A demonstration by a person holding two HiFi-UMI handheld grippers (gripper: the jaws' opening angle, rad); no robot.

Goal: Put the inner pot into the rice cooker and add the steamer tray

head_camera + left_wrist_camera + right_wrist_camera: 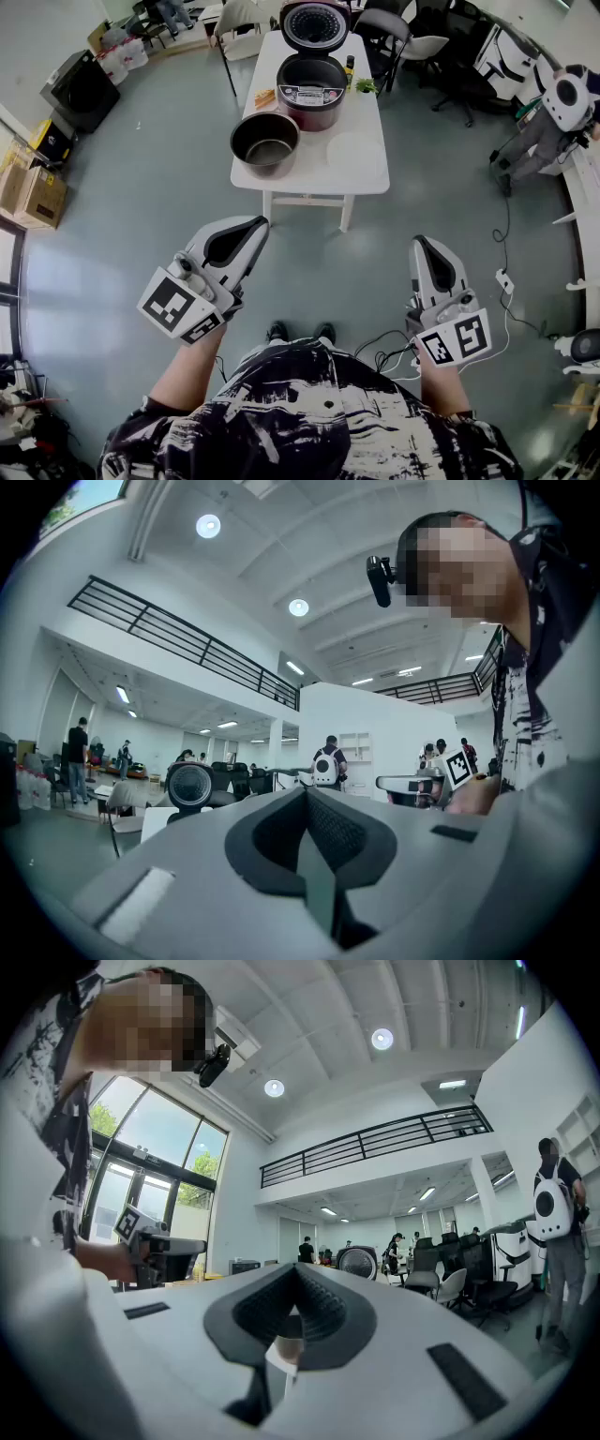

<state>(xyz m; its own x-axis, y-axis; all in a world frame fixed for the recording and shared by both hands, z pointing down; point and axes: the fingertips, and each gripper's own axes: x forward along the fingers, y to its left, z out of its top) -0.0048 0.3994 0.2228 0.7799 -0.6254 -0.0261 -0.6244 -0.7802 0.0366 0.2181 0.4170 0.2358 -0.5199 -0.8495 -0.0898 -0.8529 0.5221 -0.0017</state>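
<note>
Ahead stands a white table. The dark red rice cooker sits on it with its lid raised and its cavity showing. At the table's front left is the dark inner pot, and at the front right lies a white round steamer tray. Both grippers are held close to the body, well short of the table. My left gripper is shut with nothing in it. So is my right gripper. Each gripper view shows the other gripper off to the side.
Orange items, a small bottle and a green plant lie by the cooker. Office chairs stand behind the table. Cardboard boxes and a black cabinet are at the left. Cables and a power strip lie on the floor at the right.
</note>
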